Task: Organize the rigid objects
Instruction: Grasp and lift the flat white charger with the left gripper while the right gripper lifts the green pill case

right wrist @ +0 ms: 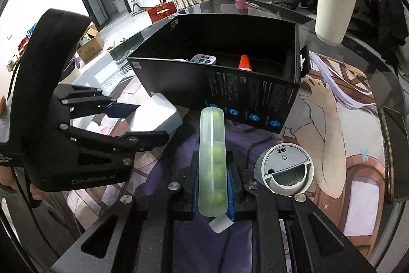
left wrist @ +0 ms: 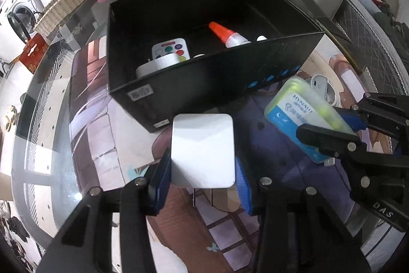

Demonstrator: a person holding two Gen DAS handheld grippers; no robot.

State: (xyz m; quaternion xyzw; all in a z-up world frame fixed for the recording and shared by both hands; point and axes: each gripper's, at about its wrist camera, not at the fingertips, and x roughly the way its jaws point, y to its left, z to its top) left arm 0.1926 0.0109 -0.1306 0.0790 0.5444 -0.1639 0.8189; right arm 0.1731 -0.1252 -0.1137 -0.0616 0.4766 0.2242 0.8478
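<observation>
One black box, two chargers.

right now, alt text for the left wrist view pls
The left hand-held gripper grips a white charger block before an open black box holding a remote and glue bottle. At right, the right hand-held gripper holds an earplug case.
</observation>
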